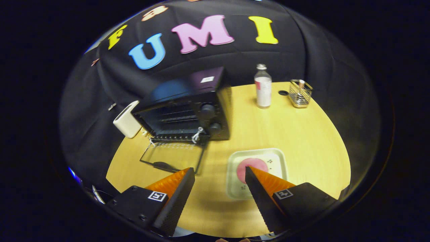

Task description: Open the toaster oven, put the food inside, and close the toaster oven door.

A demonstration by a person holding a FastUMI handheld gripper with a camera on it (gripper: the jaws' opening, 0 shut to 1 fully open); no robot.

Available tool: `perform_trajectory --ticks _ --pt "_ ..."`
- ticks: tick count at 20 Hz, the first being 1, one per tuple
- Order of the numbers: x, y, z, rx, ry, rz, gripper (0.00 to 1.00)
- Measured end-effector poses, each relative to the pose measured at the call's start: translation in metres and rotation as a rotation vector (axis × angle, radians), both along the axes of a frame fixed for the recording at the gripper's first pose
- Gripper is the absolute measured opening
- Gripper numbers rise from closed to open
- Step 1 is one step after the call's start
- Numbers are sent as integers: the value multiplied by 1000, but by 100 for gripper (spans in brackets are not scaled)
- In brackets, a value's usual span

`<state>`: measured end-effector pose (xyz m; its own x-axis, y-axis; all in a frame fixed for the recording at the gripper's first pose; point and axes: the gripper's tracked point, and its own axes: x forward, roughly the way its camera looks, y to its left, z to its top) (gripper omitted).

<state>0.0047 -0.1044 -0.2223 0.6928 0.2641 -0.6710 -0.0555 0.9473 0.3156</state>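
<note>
Presently the claw (220, 172) is hovering released above the surface (302, 134), fingers spread wide, nothing between them. Its right finger is overlapping the pink food (257, 165) lying on the tray (280, 158). Beyond the left finger, the toaster oven (188, 107) is standing with its door (173, 156) lying open.

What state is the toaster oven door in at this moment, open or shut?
Open. The door lies folded down flat on the table in front of the toaster oven, exposing the rack inside. The gripper is open above the table.
</note>
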Motion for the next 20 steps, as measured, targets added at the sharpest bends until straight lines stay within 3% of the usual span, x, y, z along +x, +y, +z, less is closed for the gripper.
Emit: perform_trajectory --ticks 8,17,20 --pt "8 -83 -64 57 166 -38 100" --pt "-1 -80 -119 62 300 -1 100" --pt "3 -72 -117 78 283 0 99"
